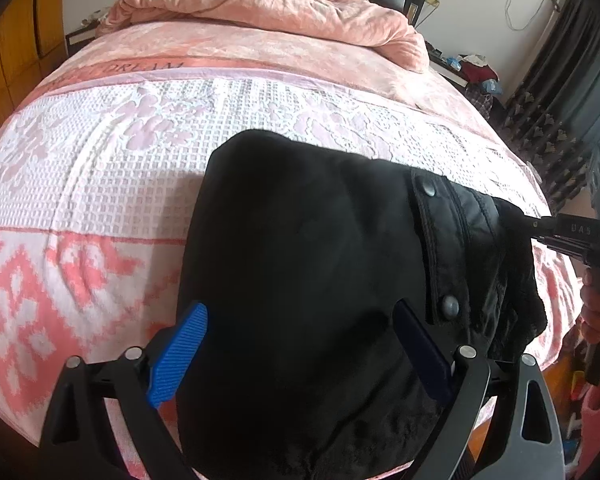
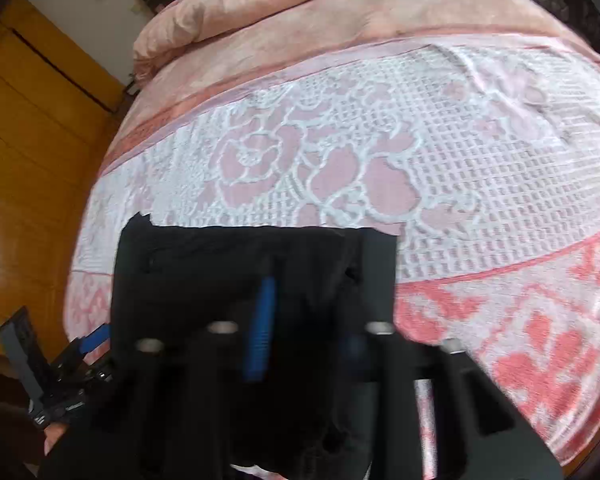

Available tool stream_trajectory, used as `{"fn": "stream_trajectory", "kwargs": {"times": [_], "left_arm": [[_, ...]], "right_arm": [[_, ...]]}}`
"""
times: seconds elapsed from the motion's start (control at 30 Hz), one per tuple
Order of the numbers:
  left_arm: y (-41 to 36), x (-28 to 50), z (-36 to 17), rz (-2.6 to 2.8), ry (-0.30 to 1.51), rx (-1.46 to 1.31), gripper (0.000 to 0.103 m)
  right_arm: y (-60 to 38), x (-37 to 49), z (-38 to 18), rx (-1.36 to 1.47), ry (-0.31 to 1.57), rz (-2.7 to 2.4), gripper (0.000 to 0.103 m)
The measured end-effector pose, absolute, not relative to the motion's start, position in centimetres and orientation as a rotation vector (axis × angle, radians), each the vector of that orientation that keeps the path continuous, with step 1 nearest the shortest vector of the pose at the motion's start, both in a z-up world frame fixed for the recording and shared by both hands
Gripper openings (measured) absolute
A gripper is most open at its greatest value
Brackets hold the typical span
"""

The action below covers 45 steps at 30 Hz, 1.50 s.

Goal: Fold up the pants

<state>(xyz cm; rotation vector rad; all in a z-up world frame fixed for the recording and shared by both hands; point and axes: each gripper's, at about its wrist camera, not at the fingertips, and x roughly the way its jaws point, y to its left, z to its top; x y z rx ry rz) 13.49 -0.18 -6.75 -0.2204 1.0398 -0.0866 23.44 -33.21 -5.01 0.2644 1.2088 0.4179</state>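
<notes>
black pants (image 1: 308, 264) lie folded at the near edge of the pink bedspread (image 1: 100, 168), long axis running left to right. the left gripper (image 1: 300, 356) straddles their left end, blue fingers spread. the right gripper (image 2: 304, 320) pinches the right end.

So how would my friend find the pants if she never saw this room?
Find the bed with the pink and white flowery blanket. The black pants lie bunched at its near edge, the only dark thing there, with metal snap buttons.
</notes>
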Motion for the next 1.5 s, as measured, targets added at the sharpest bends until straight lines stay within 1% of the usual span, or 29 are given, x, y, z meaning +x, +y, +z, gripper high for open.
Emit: {"fn": "stream_trajectory", "kwargs": {"times": [0.1, 0.2, 0.43, 0.47, 0.5, 0.57, 0.63, 0.67, 0.7, 0.73, 0.77, 0.87, 0.97, 1.13, 1.2, 1.23, 1.27, 1.33, 1.4, 1.5], "left_arm": [[-0.4, 13.6, -6.3, -0.094, 1.027, -0.210, 0.094], [-0.9, 13.5, -5.8, -0.107, 1.010, -0.189, 0.094], [-2.2, 13.3, -4.6, -0.127, 0.971, -0.118, 0.094], [-2.1, 13.3, -4.5, -0.128, 0.968, -0.114, 0.094], [-2.2, 13.3, -4.3, -0.128, 0.964, -0.110, 0.094], [-2.4, 13.1, -3.9, -0.131, 0.950, -0.108, 0.095], [-2.5, 13.0, -3.3, -0.136, 0.934, -0.110, 0.096], [-2.6, 12.8, -3.1, -0.137, 0.927, -0.110, 0.097], [-2.7, 12.7, -2.9, -0.140, 0.920, -0.109, 0.097], [-2.8, 12.6, -2.8, -0.142, 0.916, -0.108, 0.097], [-2.8, 12.6, -2.6, -0.144, 0.913, -0.106, 0.097], [-3.0, 12.2, -2.1, -0.153, 0.901, -0.104, 0.097], [-3.2, 12.0, -1.8, -0.154, 0.894, -0.100, 0.097], [-3.3, 11.7, -1.7, -0.151, 0.893, -0.091, 0.097], [-3.2, 11.7, -2.0, -0.149, 0.905, -0.093, 0.099], [-3.0, 11.7, -2.3, -0.145, 0.915, -0.099, 0.099], [-2.7, 11.7, -2.6, -0.136, 0.924, -0.105, 0.099], [-2.0, 11.5, -3.2, -0.119, 0.938, -0.115, 0.099], [-1.2, 11.3, -4.0, -0.097, 0.956, -0.125, 0.099], [-0.1, 11.0, -4.8, -0.074, 0.975, -0.148, 0.099]], "right_arm": [[-33.1, 23.3, -4.4, 0.256, 1.176, 0.422, 0.005], [-34.2, 23.4, -4.0, 0.289, 1.163, 0.406, 0.004], [-34.5, 23.8, -7.1, 0.296, 1.217, 0.361, 0.006], [-34.5, 23.7, -7.2, 0.290, 1.210, 0.363, 0.008], [-34.5, 23.5, -7.0, 0.279, 1.201, 0.359, 0.015], [-34.7, 23.0, -6.6, 0.266, 1.189, 0.348, 0.027], [-35.1, 22.0, -6.0, 0.268, 1.176, 0.358, 0.028], [-35.3, 21.5, -5.8, 0.272, 1.175, 0.361, 0.031], [-35.6, 20.7, -5.6, 0.282, 1.174, 0.367, 0.042], [-35.8, 20.0, -5.4, 0.290, 1.171, 0.373, 0.048], [-36.2, 19.2, -5.3, 0.295, 1.167, 0.378, 0.051], [-37.1, 16.9, -5.4, 0.314, 1.173, 0.382, 0.051], [-37.6, 15.0, -6.3, 0.353, 1.203, 0.392, 0.056], [-37.1, 12.8, -7.3, 0.392, 1.222, 0.412, 0.057], [-36.7, 12.5, -7.3, 0.399, 1.219, 0.424, 0.057], [-36.4, 12.4, -7.3, 0.390, 1.219, 0.429, 0.056], [-36.0, 12.4, -7.4, 0.382, 1.220, 0.439, 0.046], [-35.6, 12.5, -7.3, 0.364, 1.217, 0.430, 0.043], [-35.5, 12.8, -7.1, 0.366, 1.214, 0.435, 0.035], [-35.8, 12.8, -6.6, 0.377, 1.202, 0.450, 0.033]]}}
